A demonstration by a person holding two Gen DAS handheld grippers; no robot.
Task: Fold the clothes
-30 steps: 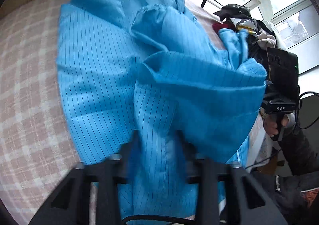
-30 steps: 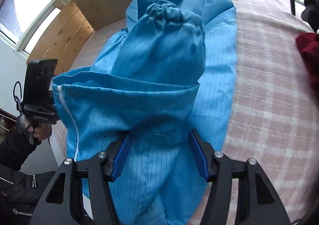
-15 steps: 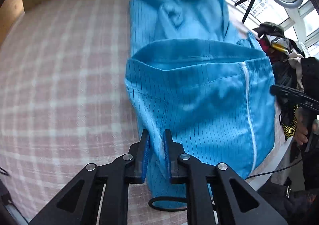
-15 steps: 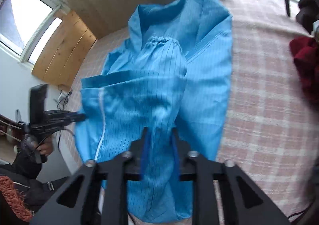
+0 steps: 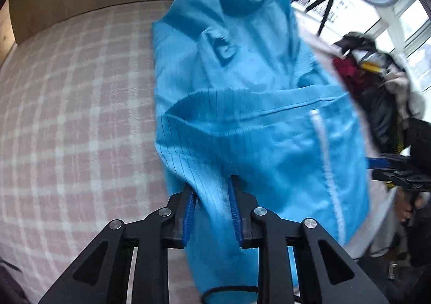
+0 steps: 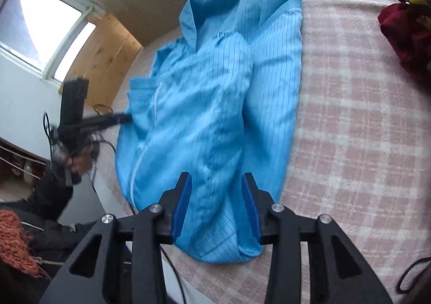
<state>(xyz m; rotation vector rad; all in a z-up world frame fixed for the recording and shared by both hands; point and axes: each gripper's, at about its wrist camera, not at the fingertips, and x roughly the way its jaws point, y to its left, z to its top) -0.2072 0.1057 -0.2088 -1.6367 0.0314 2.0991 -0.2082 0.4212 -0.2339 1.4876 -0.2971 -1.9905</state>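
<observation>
- Now two hand-held tongs are working a blue pinstriped coat (image 5: 242, 126) lying folded over itself on a pink plaid bed (image 5: 75, 115)
- Left tongs (image 5: 211, 212) are easing apart, cloth still bunched between the blue pads; whether they are still pinching it is unclear
- Right tongs (image 6: 215, 204) are standing apart, having just widened slightly, hem fabric lying loose between them
- Doing this well likely means letting both corners drop together, then smoothing the white zipper (image 6: 140, 153) line flat
- A heap of dark and red clothes (image 5: 377, 83) is crowding the bed's far side, and a tripod (image 5: 323, 5) is standing beyond
</observation>
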